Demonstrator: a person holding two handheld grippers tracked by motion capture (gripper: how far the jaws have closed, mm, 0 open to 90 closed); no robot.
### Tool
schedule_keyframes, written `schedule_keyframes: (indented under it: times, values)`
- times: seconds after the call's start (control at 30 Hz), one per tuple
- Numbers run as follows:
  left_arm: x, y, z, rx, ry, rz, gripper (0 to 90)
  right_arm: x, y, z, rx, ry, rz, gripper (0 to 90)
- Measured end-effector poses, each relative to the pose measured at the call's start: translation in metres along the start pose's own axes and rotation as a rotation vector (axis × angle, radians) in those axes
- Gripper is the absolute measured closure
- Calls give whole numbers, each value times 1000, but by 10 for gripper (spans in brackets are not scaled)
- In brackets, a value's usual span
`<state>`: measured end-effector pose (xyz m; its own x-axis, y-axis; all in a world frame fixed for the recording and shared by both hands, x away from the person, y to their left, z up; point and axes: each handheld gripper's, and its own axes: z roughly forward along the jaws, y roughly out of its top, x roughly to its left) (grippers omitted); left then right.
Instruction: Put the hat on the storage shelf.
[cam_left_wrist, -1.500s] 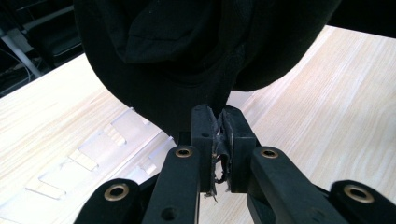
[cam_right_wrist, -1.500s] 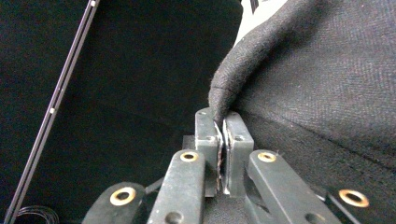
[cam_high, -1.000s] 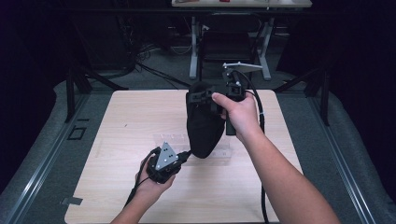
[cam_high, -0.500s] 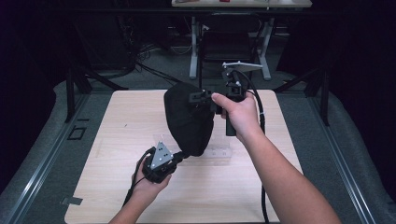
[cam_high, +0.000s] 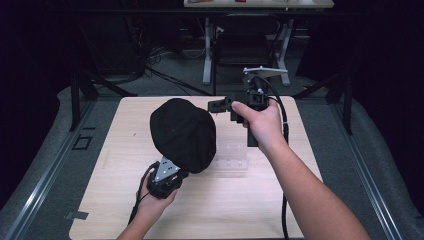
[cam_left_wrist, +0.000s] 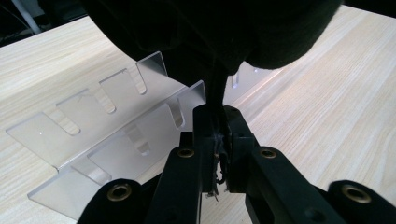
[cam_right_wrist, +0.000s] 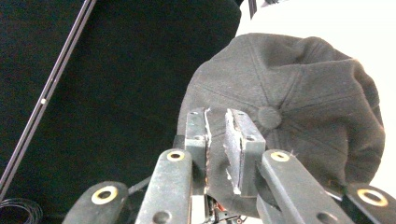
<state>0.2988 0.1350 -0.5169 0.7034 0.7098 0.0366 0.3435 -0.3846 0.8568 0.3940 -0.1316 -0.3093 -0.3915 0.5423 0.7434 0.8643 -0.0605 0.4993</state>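
Note:
A black cap (cam_high: 182, 132) hangs in the air over the middle of the wooden table (cam_high: 115, 200), crown up. My left gripper (cam_high: 172, 172) is under it, shut on the cap's lower edge; in the left gripper view the fabric (cam_left_wrist: 210, 28) runs down into the closed jaws (cam_left_wrist: 218, 116). My right gripper (cam_high: 217, 105) is just right of the cap and a little behind it, apart from it. In the right gripper view its jaws (cam_right_wrist: 217, 116) stand a narrow gap apart, and the cap's crown and button (cam_right_wrist: 299, 93) lie beyond them.
A clear acrylic rack (cam_high: 232, 157) with slotted uprights lies on the table below the cap, close in front of the left gripper (cam_left_wrist: 116, 130). Dark floor, metal rails and table legs surround the table; another desk (cam_high: 260, 5) stands at the back.
The right gripper has let go of the cap's top and sits just to its right. The cap has swung left and spread out rounder above the left gripper, which still holds it.

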Motion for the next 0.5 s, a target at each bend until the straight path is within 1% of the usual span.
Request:
schedule_keyframes:
  times: [0.03,0.1,0.17,0.23,0.27,0.33,0.37,0.47,0.5]
  values:
    - [-1,-1,0,-3,0,-6,862,0,0,0,-4,0,3,785]
    - [-1,-2,0,-2,1,-3,861,0,-1,-1,-6,0,6,783]
    - [-1,-3,0,-5,-1,-15,860,-1,-1,-3,-9,-1,8,782]
    - [0,-5,0,-7,0,-19,857,-2,-1,-5,-16,-4,11,781]
    - [0,-6,0,-12,-7,-35,855,-2,-1,-6,-16,-4,9,781]
    - [0,-6,0,-9,-3,-30,853,-2,-1,-7,-14,-7,8,781]
    - [3,-6,-1,-5,-7,-12,851,-3,-2,-10,-17,-15,9,781]
    - [2,-7,-1,-7,-4,-16,841,-4,-2,-12,-19,-25,2,781]
    - [2,-6,-2,-4,2,-10,834,-5,-3,-15,-21,-37,-4,779]
